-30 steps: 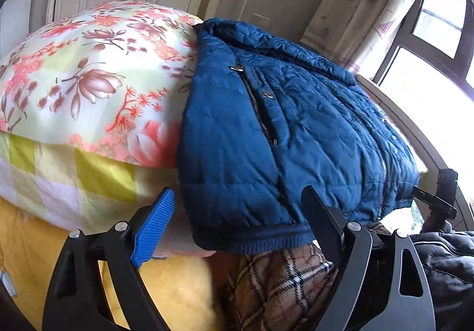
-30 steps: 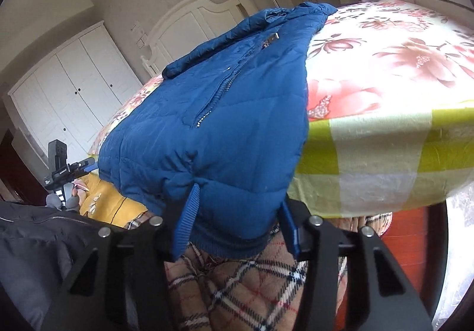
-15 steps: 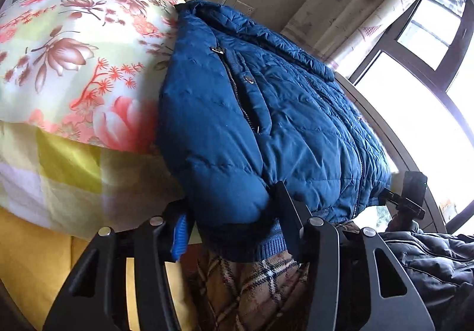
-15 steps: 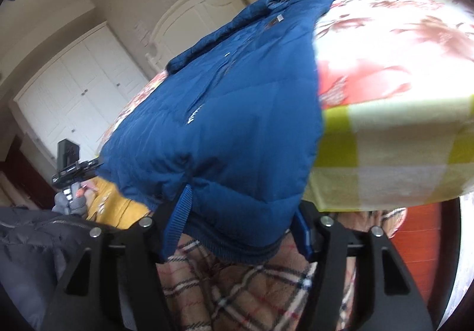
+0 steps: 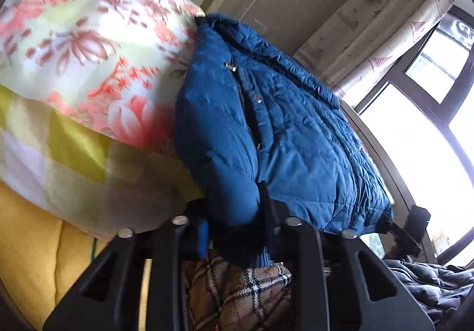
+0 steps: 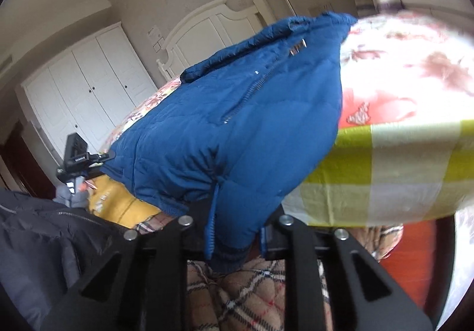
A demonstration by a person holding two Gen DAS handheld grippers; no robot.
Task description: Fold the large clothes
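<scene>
A blue quilted jacket (image 5: 284, 135) lies on the floral bedspread (image 5: 83, 52), its ribbed hem hanging over the bed's near edge. My left gripper (image 5: 234, 230) is shut on the hem at the jacket's left corner. My right gripper (image 6: 237, 236) is shut on the hem at the jacket's (image 6: 237, 123) right corner. Each gripper shows far off in the other's view, the right one (image 5: 414, 224) and the left one (image 6: 77, 153). The jacket's zip runs up to the collar at the far end.
A tan plaid cloth (image 5: 243, 289) and a yellow cloth (image 5: 35, 260) lie below the bed edge. A dark padded coat (image 6: 38, 236) lies beside them. White wardrobe doors (image 6: 89, 94), a headboard (image 6: 213, 22) and a curtained window (image 5: 420, 94) surround the bed.
Both grippers closed onto the jacket's hem, the left from wide open. Both have lifted and pulled the hem, bunching the jacket's lower part.
</scene>
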